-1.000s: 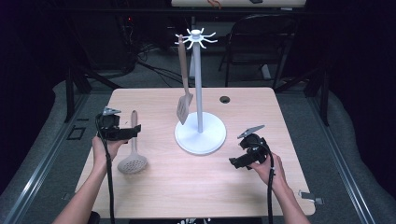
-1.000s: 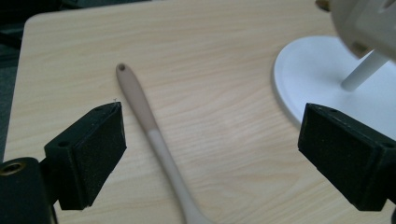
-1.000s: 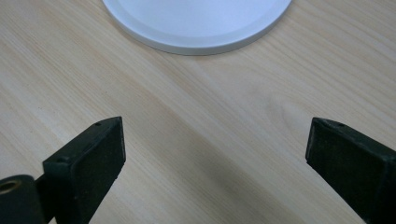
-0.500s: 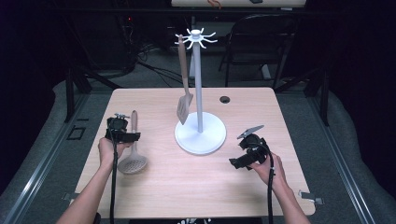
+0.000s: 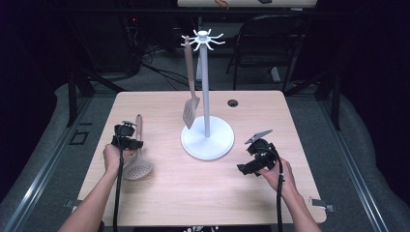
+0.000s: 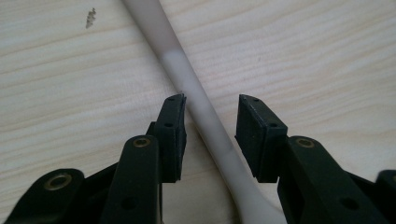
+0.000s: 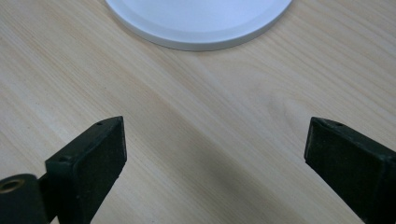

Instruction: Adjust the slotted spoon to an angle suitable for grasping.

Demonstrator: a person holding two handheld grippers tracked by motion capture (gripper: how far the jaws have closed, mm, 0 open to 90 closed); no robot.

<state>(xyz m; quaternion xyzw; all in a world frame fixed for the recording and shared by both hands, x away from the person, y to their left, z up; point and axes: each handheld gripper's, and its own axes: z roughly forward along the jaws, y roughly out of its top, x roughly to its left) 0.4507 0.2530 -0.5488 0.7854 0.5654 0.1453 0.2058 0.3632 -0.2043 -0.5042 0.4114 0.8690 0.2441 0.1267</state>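
Near the left edge of the table (image 5: 159, 203), the left gripper (image 5: 126, 140) stands over the handle of a slotted spoon (image 5: 137, 159) that lies flat on the wood, bowl end toward the person, handle pointing toward the far edge. Left gripper view: the handle (image 6: 205, 116) passes between the two pads; jaws partly closed, and they have just been closing. The left pad looks to touch the handle at its top corner; the right pad stands apart from it with a clear gap of wood showing, so no clamp yet. Spoon rests on the table. Right gripper (image 5: 255, 157) sits toward the right front part of the table, held in the person's right hand (image 5: 280, 176), just beside the round white base of the stand (image 5: 207, 140). Right gripper view: jaws spread wide, bare wood between them, nothing held, the base rim (image 7: 196, 39) ahead of them. A spatula (image 5: 190, 104) hangs from a hook on the stand, blade just above the base. Small black grommet (image 5: 233, 103) near the far edge.
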